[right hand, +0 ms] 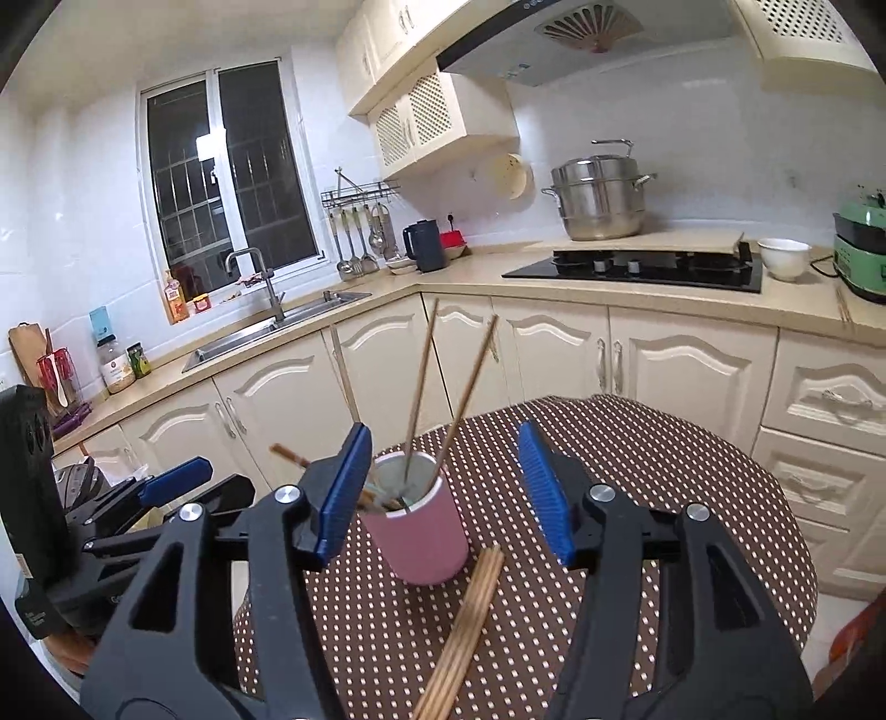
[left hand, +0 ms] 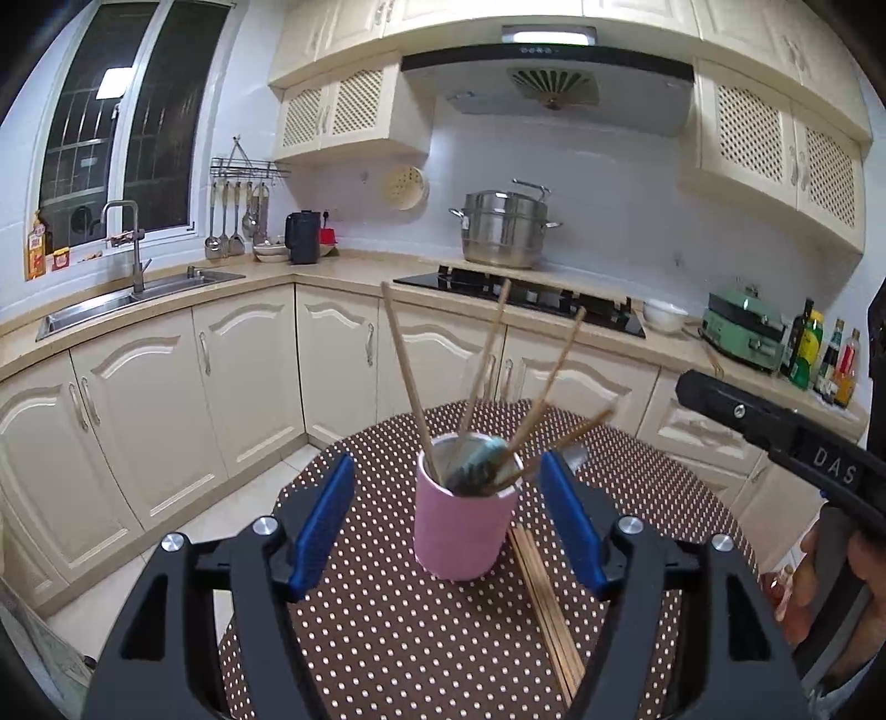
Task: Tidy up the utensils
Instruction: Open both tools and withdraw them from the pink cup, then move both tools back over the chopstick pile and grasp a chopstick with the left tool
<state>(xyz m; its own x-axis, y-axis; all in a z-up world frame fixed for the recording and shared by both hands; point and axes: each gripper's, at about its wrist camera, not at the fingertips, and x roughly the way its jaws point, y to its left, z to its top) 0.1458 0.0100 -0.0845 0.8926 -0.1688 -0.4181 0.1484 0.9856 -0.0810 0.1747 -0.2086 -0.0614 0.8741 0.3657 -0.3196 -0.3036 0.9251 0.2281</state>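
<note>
Both grippers [left hand: 446,526] [right hand: 443,487] gape around pink cup [left hand: 465,526]; only right view shows jars [right hand: 124,365].

Pink cup [left hand: 466,520], brown white-dotted tablecloth [left hand: 387,637], blue-padded black left claw [left hand: 447,526], cream cabinets [left hand: 243,376]

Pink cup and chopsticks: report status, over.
Left gripper and right gripper open, empty. Pink cylindrical cup upright, holding several wooden chopsticks. Loose chopstick bundle on dotted tablecloth beside it. Nothing blocking.

Even indoor light from the ceiling lamp [left hand: 549,36] — dark window [left hand: 133,133], strong fisheye bending, black vignetted corners.
</note>
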